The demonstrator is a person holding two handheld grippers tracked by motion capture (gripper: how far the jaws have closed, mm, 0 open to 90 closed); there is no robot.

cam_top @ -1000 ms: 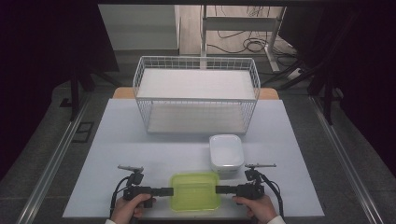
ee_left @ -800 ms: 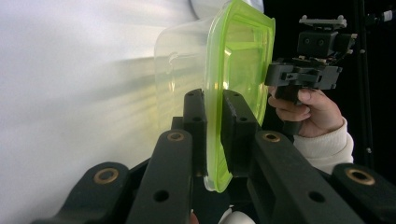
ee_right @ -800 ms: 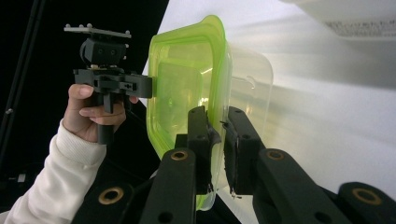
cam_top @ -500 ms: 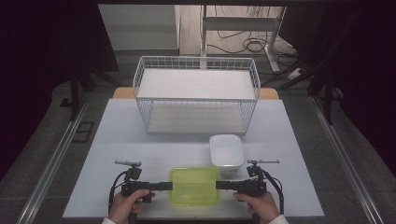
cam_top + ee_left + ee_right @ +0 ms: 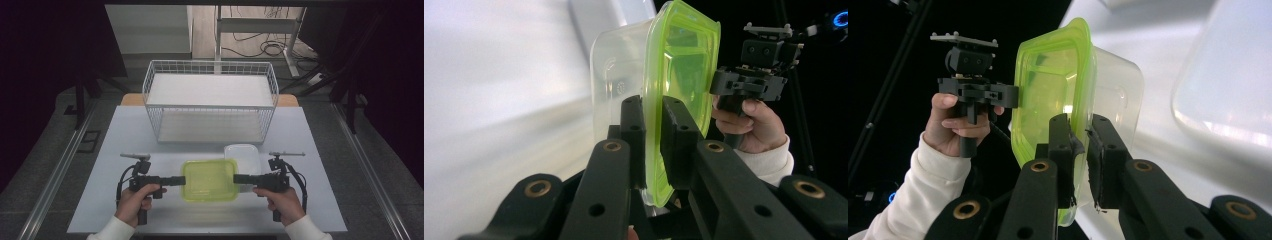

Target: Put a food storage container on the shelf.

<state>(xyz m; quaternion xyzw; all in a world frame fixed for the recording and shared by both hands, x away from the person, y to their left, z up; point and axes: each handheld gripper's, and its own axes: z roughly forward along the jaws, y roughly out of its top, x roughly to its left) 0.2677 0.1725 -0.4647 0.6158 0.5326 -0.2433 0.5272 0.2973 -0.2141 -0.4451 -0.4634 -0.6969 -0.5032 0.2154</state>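
The clear plastic box (image 5: 210, 180) with its lime-green lid (image 5: 681, 75) hangs level between my two tongs, above the near edge of the white table (image 5: 125, 135). My left tongs (image 5: 179, 180) pinch the lid's rim on one short side, my right tongs (image 5: 237, 178) the rim opposite. The lid sits closed on the see-through tub. The box looks empty.
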